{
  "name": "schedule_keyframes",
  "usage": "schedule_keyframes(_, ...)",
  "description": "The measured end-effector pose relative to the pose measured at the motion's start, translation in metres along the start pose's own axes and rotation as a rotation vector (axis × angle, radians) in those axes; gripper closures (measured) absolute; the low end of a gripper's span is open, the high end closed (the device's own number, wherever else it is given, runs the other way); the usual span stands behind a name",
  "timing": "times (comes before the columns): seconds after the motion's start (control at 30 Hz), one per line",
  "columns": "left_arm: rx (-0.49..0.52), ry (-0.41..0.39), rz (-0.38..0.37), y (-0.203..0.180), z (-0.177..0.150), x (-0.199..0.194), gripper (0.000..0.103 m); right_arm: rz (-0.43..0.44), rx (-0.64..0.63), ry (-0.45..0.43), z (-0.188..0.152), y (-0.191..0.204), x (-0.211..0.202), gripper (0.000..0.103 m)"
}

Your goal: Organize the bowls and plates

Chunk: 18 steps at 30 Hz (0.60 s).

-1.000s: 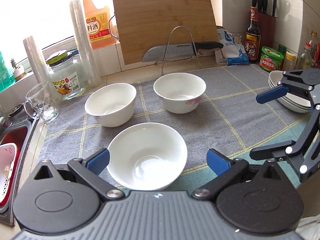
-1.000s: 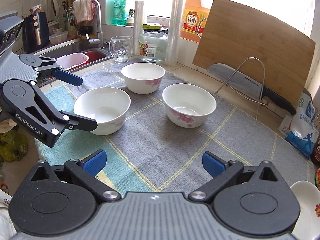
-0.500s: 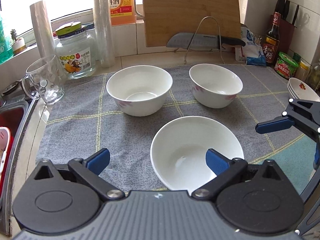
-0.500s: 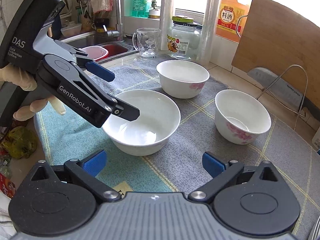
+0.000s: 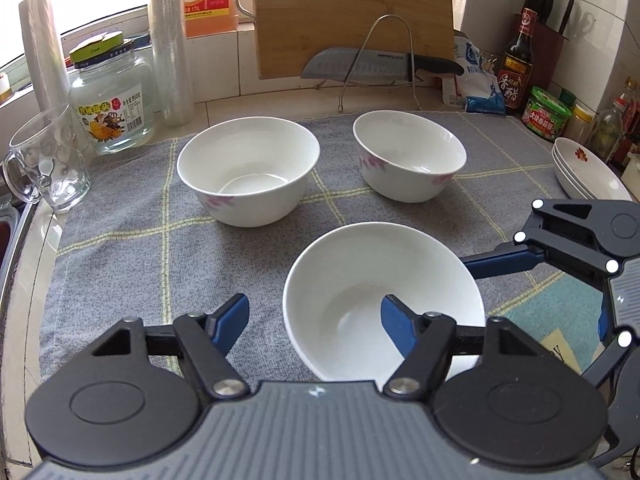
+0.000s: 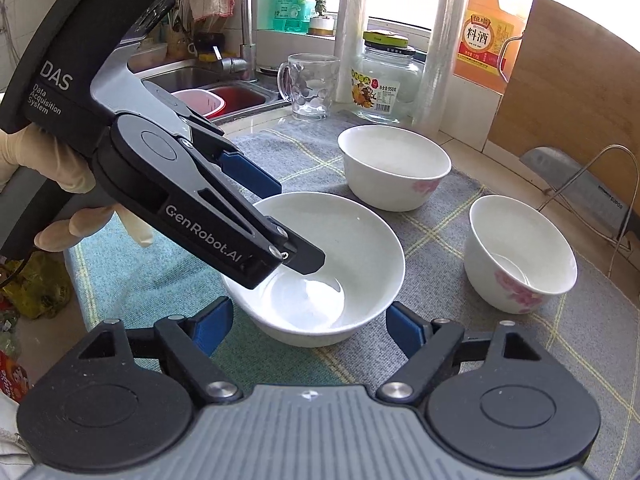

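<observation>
Left gripper (image 5: 314,318): jaws closing astride the near-left rim of the wide bowl (image 5: 360,280), one finger inside the bowl and one outside, the pads not yet pressing on the wall. Right gripper (image 6: 308,322): jaws closing, the same wide bowl standing between its fingers at the near side, no clamp showing. Wide bowl: sitting upright on the grey checked cloth (image 5: 132,248) at the front of the surface, nearest of three. Two deeper flowered bowls, left bowl (image 5: 248,168) and right bowl (image 5: 408,154), are standing apart behind it; a stack of plates (image 5: 588,172) is resting at the far right edge. Step in hand, by judgement: taking hold of the wide bowl for stacking. Next move is likely calling for a firm pinch on the rim before any lift, since the thin glazed wall may be slipping under a partial grip.
</observation>
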<state>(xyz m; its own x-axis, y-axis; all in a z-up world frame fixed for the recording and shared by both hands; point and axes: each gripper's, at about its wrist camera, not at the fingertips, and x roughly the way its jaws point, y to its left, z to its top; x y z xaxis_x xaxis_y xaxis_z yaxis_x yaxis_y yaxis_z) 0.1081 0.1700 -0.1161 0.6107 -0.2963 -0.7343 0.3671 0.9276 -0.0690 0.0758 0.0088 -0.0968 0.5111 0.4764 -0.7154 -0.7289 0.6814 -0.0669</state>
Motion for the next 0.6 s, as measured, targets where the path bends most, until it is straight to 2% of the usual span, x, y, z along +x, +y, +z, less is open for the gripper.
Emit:
schedule_keyframes(0.17, 0.016, 0.0, -0.026, -0.0036, 0.0024, 0.0025, 0.036, -0.005, 0.01, -0.003, 0.0002, -0.0009, -0.0001, 0.017)
schedule_keyframes(0.3, 0.024, 0.005, -0.046, -0.0048, 0.0036, 0.0042, 0.048, -0.005, 0.009, -0.004, -0.0001, -0.0012, 0.0003, 0.017)
schedule_keyframes(0.6, 0.029, 0.012, -0.054, -0.0021, 0.0052, 0.0048, 0.05, -0.011, 0.004, -0.006, -0.0007, 0.0003, 0.0019, 0.017)
